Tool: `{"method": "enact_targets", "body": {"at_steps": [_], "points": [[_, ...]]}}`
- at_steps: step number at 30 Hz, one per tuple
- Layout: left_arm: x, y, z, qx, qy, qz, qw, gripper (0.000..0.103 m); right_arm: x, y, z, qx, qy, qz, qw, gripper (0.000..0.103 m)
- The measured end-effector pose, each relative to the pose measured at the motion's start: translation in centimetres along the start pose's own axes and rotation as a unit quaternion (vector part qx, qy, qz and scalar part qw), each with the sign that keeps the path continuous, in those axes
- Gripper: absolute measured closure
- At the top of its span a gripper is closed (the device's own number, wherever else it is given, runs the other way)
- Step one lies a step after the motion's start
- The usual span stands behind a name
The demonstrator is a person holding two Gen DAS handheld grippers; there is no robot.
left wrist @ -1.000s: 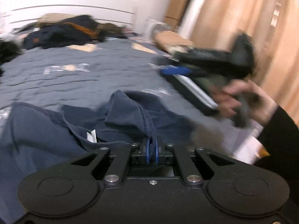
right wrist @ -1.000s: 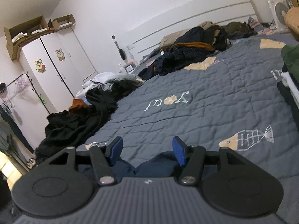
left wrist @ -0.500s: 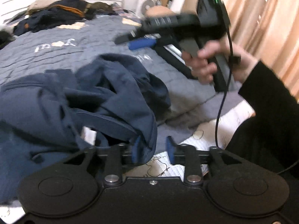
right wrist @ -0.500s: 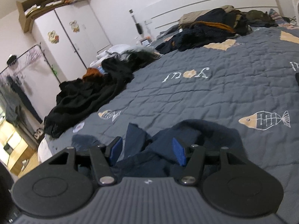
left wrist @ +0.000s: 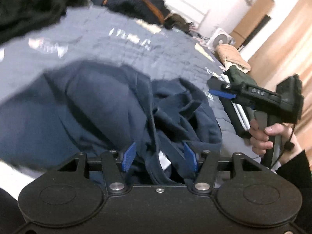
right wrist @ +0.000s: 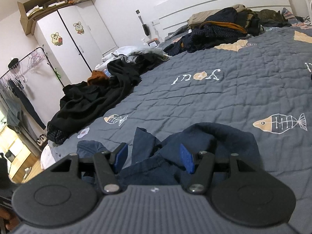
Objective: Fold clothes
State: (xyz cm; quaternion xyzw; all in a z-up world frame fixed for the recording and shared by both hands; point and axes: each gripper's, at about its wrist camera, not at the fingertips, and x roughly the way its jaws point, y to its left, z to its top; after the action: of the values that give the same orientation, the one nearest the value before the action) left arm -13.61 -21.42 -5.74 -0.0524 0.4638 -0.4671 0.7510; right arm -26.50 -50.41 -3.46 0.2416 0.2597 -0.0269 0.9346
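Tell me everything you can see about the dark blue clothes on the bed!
The dark blue garment is soft-looking cloth, crumpled in a heap on the grey quilt, not folded. It shows seams, a flat strap-like strip and a small white label. Folds lie between the left gripper's opening jaws and the right gripper's open jaws; neither pinches it.

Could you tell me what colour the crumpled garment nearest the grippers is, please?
Dark navy blue garment, clearest in the right wrist view.

Navy garment betw. opening left gripper

Two low wrist views, shared garment
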Motion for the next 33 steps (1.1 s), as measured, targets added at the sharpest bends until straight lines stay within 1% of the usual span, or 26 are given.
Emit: {"method": "enact_targets", "body": {"at_steps": [3, 5, 7, 9, 10, 11, 13, 15, 18, 20, 23, 25, 27, 28, 30, 33], "points": [[1.3, 1.0, -0.8, -0.054, 0.018, -0.016, 0.9983, 0.049, 0.0, -0.3, 0.1, 0.006, -0.003, -0.001, 1.0, 0.045], [2.0, 1.5, -1.2, -0.083, 0.018, -0.018, 0.9962, 0.049, 0.1, -0.5, 0.2, 0.012, -0.005, -0.002, 1.0, 0.045], [2.5, 2.0, -1.2, -0.102, 0.016, -0.012, 0.9946, 0.05, 0.2, -0.7, 0.3, 0.016, -0.005, -0.004, 1.0, 0.045], [3.0, 2.4, -1.2, -0.111, 0.019, -0.014, 0.9936, 0.051, 0.4, -0.6, 0.3, 0.015, -0.005, -0.001, 1.0, 0.045], [3.2, 2.5, -1.1, -0.113, 0.021, -0.018, 0.9932, 0.062, 0.5, -0.6, 0.3, 0.015, -0.005, 0.0, 1.0, 0.045], [3.2, 2.5, -0.8, -0.102, 0.022, -0.018, 0.9944, 0.079, 0.5, -0.5, 0.4, 0.014, -0.004, 0.001, 1.0, 0.045], [3.0, 2.4, -0.2, -0.067, 0.022, -0.017, 0.9974, 0.087, 0.6, -0.4, 0.4, 0.013, -0.005, 0.005, 1.0, 0.045], [2.4, 1.8, 0.6, -0.014, 0.021, -0.007, 0.9997, 0.088, 0.7, -0.3, 0.4, 0.012, -0.005, 0.009, 1.0, 0.045], [0.9, 0.7, 1.8, 0.058, 0.023, 0.002, 0.998, 0.09, 0.8, 0.0, 0.6, 0.008, 0.0, 0.02, 1.0, 0.045], [0.1, -0.3, 2.3, 0.104, 0.024, 0.002, 0.9943, 0.092, 0.9, 0.4, 0.7, 0.006, 0.006, 0.04, 0.999, 0.045], [-0.3, -2.0, 2.1, 0.166, 0.029, 0.017, 0.9855, 0.095, 1.3, 1.4, 1.1, 0.005, 0.014, 0.095, 0.995, 0.045], [-0.2, -3.0, 1.3, 0.194, 0.031, 0.023, 0.9802, 0.095, 1.9, 2.2, 1.3, 0.014, 0.03, 0.13, 0.991, 0.044], [0.0, -3.8, 0.5, 0.217, 0.032, 0.026, 0.9754, 0.095, 2.8, 2.7, 1.5, 0.034, 0.058, 0.162, 0.985, 0.043], [0.1, -4.0, 0.2, 0.224, 0.033, 0.026, 0.9737, 0.095, 3.4, 3.0, 1.6, 0.048, 0.074, 0.171, 0.981, 0.042], [0.2, -4.2, -0.4, 0.236, 0.034, 0.028, 0.9707, 0.095, 4.8, 3.3, 1.5, 0.078, 0.107, 0.179, 0.975, 0.041], [0.1, -4.3, -1.1, 0.248, 0.034, 0.027, 0.9678, 0.095, 6.7, 3.7, 1.1, 0.096, 0.141, 0.176, 0.969, 0.039]]}}
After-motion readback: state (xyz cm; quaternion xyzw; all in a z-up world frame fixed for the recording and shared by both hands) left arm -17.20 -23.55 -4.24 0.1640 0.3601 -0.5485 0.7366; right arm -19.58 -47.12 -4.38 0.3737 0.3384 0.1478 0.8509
